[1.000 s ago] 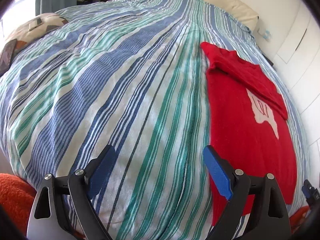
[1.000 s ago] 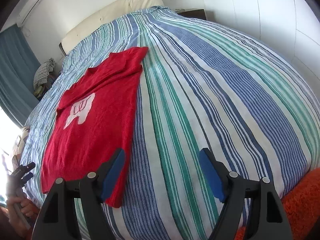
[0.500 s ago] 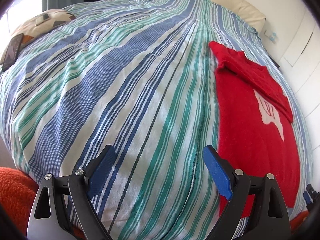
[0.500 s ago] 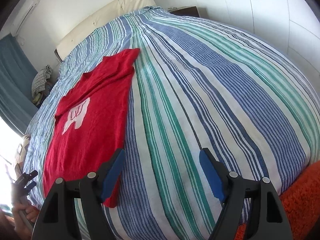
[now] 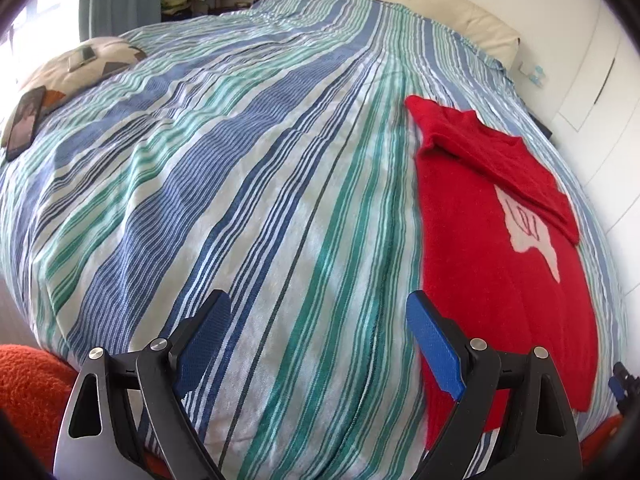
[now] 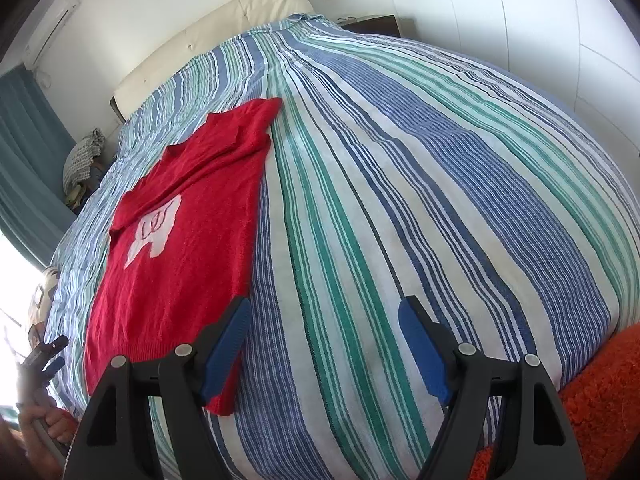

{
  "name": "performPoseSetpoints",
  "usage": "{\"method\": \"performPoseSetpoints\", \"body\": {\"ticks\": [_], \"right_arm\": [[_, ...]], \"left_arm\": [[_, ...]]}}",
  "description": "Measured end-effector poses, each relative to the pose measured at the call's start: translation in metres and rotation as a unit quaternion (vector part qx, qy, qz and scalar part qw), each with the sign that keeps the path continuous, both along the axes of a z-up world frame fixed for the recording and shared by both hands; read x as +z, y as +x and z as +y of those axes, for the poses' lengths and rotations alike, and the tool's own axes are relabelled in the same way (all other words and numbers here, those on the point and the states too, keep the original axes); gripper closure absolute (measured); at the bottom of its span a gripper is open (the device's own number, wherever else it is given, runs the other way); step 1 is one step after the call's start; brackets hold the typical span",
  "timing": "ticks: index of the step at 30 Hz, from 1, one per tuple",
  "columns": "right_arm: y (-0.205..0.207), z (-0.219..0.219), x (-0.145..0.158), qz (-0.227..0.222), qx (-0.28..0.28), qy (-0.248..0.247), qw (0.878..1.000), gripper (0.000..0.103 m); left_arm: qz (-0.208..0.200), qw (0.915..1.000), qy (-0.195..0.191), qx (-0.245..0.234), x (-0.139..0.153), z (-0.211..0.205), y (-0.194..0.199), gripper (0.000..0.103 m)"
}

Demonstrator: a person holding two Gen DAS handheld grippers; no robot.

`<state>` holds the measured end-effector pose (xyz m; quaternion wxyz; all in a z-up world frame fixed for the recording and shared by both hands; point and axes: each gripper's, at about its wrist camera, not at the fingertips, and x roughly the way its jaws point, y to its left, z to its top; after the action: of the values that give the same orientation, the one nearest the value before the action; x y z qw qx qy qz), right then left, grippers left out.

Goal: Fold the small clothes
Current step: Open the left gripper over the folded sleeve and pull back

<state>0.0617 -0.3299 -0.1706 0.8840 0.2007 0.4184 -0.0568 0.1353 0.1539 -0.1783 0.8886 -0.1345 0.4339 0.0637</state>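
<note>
Red knit sweater (image 5: 492, 248), one only, lies flat on my striped bedspread (image 5: 248, 184) with one sleeve folded across its chest over the single white motif (image 6: 154, 232), one patterned cushion (image 5: 86, 64) sitting far off. My left gripper (image 5: 318, 340) hangs spread and empty over bare stripes beside the sweater's hem. My right gripper (image 6: 324, 344) is likewise spread, holding nothing, one blue pad (image 6: 226, 340) over the hem corner.

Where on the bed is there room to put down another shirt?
The big striped stretch of bed between the red sweater and the pillow with phones is bare. So is the wide part on the sweater's other side, seen from the right gripper. The pillow corner is crowded.
</note>
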Motion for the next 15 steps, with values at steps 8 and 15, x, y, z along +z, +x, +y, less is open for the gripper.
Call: {"method": "performPoseSetpoints", "body": {"ticks": [8, 15], "right_arm": [[-0.001, -0.002, 0.001, -0.002, -0.002, 0.003, 1.0, 0.027], [-0.002, -0.003, 0.003, -0.004, -0.003, 0.004, 1.0, 0.027]], "left_arm": [[-0.001, 0.9993, 0.015, -0.034, 0.003, -0.02, -0.001, 0.012], [-0.013, 0.9988, 0.017, -0.045, 0.01, -0.028, -0.006, 0.012]]}}
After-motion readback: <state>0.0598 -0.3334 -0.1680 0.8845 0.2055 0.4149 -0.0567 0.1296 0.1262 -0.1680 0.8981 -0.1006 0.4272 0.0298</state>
